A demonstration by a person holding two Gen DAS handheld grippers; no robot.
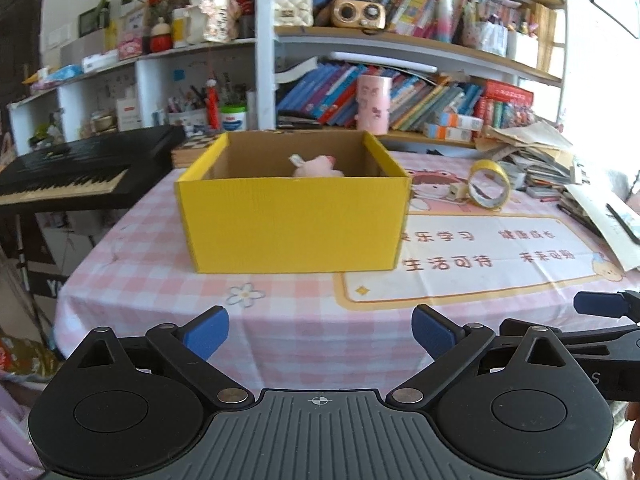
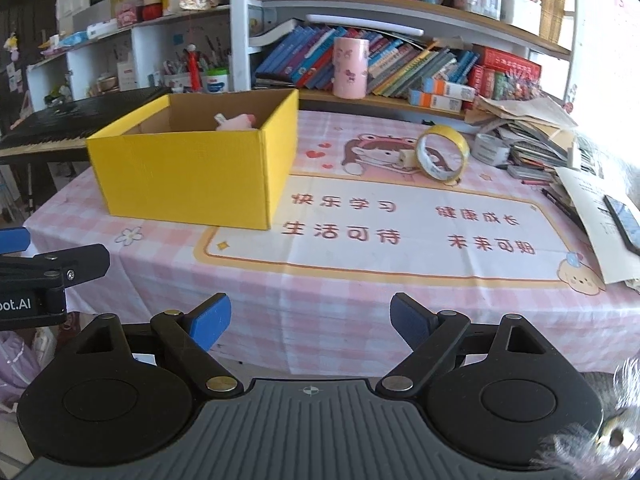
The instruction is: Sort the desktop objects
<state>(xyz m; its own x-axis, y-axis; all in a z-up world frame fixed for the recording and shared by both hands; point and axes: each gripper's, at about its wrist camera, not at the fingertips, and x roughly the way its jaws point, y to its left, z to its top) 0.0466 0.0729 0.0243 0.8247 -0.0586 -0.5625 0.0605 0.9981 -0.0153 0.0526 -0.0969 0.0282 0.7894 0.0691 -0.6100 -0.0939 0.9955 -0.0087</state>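
Both the left gripper (image 1: 320, 330) and the right gripper (image 2: 310, 322) are held wide apart, nothing between them. A pink toy (image 1: 316, 166) is seen inside the yellow box (image 1: 292, 224) at twelve o'clock; a tape roll (image 1: 489, 184) lies at two o'clock.

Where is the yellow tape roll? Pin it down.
In the right wrist view the yellow tape roll stands on edge on the tablecloth, right of the yellow box, beside the paper pile.
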